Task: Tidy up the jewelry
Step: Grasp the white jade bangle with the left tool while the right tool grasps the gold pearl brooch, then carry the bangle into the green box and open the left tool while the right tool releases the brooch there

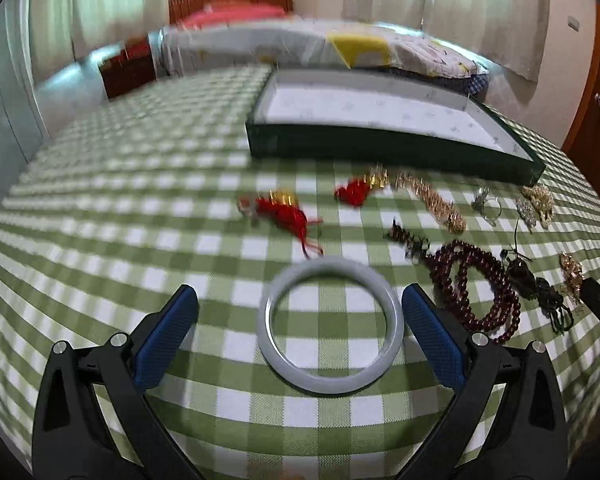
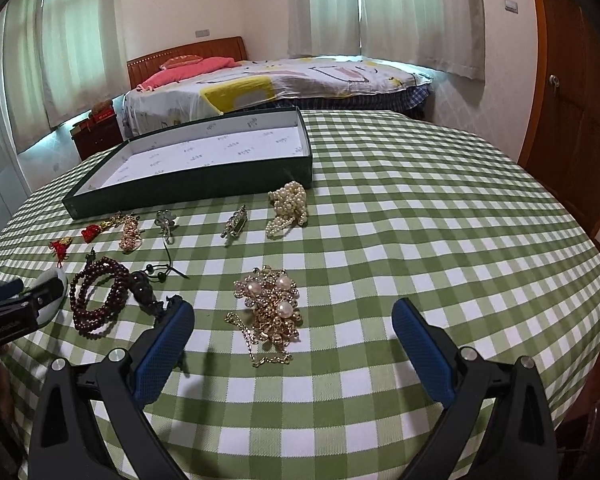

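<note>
Our left tongs (image 1: 300, 332) stand wide open, gripping nothing; the pale grey-white jade bangle (image 1: 331, 326) lies flat on the green-and-white checked tablecloth (image 1: 140, 208) between the blue pads (image 1: 168, 334), close beside the right one; we cannot tell if they touch. Our right tongs (image 2: 294, 346) are equally wide open and empty, with the gold filigree brooch with pearls (image 2: 271, 307) lying just beyond their tips. Left of it sits the coiled dark red bead bracelet (image 2: 98, 294). Farther on lie two red tasselled charms (image 1: 284, 210), a gold chain bracelet (image 1: 432, 200), a silver brooch (image 2: 234, 226) and a heap of cream pearl strands (image 2: 288, 208). Farthest stands the shallow dark green box with a white printed lining (image 2: 192, 182).
</note>
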A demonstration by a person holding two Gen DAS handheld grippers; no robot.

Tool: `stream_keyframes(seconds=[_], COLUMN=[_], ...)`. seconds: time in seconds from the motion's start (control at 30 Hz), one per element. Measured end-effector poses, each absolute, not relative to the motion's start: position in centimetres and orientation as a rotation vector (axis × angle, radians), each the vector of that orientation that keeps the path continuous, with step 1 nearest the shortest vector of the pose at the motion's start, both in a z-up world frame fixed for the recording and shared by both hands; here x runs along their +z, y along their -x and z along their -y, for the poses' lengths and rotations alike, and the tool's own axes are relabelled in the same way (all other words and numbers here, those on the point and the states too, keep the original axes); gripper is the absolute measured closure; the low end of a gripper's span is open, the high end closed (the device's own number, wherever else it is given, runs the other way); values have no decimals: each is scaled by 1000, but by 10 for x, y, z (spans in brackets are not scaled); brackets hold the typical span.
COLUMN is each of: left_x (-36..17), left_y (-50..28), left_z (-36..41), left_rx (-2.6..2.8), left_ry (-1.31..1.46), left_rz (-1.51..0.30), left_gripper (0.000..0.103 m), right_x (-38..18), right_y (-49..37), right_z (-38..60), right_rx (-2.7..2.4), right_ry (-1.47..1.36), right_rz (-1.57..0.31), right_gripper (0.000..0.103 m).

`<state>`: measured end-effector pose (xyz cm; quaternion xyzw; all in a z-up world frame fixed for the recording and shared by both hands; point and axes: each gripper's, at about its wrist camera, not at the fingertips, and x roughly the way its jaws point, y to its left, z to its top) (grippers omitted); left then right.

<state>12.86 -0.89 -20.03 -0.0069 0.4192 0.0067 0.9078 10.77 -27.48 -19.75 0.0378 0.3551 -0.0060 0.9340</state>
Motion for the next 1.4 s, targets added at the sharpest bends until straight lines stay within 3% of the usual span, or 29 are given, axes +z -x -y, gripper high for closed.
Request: stream_keyframes(seconds=[0.13, 0.2, 0.27, 0.43, 0.5, 0.57, 0.8, 0.97, 1.4], left_x=[-201, -199, -197, -196, -196, -196, -196, -197, -192], left_y=[-127, -126, -121, -120, -120, -118, -118, -118, -113], left_z=[5, 4, 4, 5, 5, 6, 5, 4, 3], left_rx=[2, -10, -26, -33, -33, -32, -32, -34, -24], left_ry=[2, -2, -7, -6, -6, -7, -6, -3, 14], left_rz=[-864, -855, -834, -824, -821, -818, -817, -816, -808], left_gripper=[6, 15, 33, 34, 34, 34, 34, 34, 34], right_x=[-198, -197, -198, -199, -200, -202, -207, -206, -202], right_y=[-113, -115, -117, -120, -122, -124, -125, -124, -119], right_z=[275, 272, 271, 267, 266, 264, 264, 263, 267], right_rx=[-9, -7, -3, 4, 8, 9, 4, 33, 48], right_ry=[-71, -63, -58, -42, -32, -27, -25, -29, -58], right_rz=[-729, -732, -731, -742, -748, -761, -780, -773, -757], right_gripper=[7, 7, 7, 10, 18, 36, 51, 75, 79])
